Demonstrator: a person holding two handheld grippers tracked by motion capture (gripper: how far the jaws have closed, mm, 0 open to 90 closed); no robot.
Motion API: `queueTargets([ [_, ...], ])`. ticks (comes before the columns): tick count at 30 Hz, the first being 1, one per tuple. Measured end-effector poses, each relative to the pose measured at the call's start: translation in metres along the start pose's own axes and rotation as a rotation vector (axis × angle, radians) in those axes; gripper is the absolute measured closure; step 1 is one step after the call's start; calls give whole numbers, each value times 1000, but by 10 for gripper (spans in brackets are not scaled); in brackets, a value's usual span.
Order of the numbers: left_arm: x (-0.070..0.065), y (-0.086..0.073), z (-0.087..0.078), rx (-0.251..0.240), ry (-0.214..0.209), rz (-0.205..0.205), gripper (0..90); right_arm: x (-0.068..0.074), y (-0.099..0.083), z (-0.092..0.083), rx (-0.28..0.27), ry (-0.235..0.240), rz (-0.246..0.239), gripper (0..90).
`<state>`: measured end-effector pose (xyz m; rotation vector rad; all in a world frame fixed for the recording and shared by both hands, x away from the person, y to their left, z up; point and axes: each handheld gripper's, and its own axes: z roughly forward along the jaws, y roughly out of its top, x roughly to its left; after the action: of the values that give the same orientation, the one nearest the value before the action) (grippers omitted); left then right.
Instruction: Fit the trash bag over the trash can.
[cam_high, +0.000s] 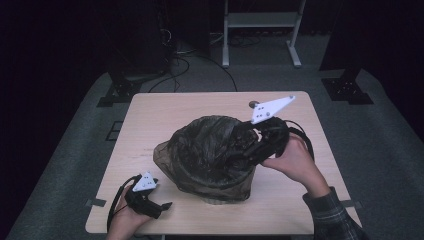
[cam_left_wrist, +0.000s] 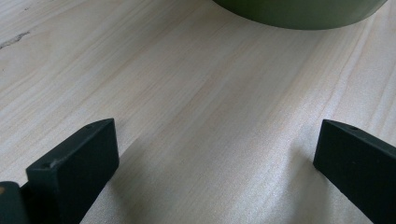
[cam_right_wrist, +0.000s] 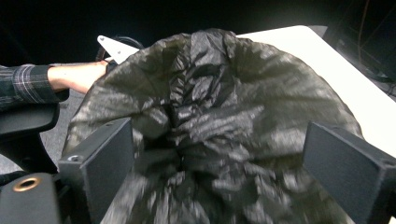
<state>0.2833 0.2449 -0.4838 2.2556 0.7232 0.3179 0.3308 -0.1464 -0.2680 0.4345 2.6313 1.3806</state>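
In the right gripper view the jaws are seen spread wide, with crumpled black film of the bin bag (cam_right_wrist: 219, 116) bunched between and beyond them; nothing is pinched, and whether the pads touch the film cannot be told. The right gripper (cam_high: 250, 145) is held tilted down into the mouth of the bag, seemingly so that the liner can be pushed inward and seated. The bag is draped over a round green bin (cam_left_wrist: 299, 11) standing at the middle of the counter (cam_high: 165, 107), its film folded out over the rim and hanging down the sides, which suggests a lining job well advanced but not finished.

The left gripper (cam_high: 165, 205) is rested low at the near left edge of the counter, its jaws likewise set wide over bare wood, just short of the bin's base. It is judged to be parked there out of the way, or kept ready to steady the bin.

A white frame (cam_high: 260, 20) and loose cables (cam_high: 175, 62) are seen on the floor beyond the counter.
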Motion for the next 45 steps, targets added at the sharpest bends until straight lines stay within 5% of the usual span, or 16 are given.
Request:
queueTargets([
  [10, 0, 0, 0, 2, -1, 1, 0, 6, -39, -29, -65, -40, 35, 84],
  [17, 0, 0, 0, 2, -1, 0, 0, 8, -71, -32, -72, -62, 62, 84],
  [34, 0, 0, 0, 1, 0, -1, 0, 15, -161, -5, -78, -101, 140, 84],
  [45, -1, -1, -1, 0, -5, 5, 0, 18, -214, 22, 17, -124, 168, 84],
])
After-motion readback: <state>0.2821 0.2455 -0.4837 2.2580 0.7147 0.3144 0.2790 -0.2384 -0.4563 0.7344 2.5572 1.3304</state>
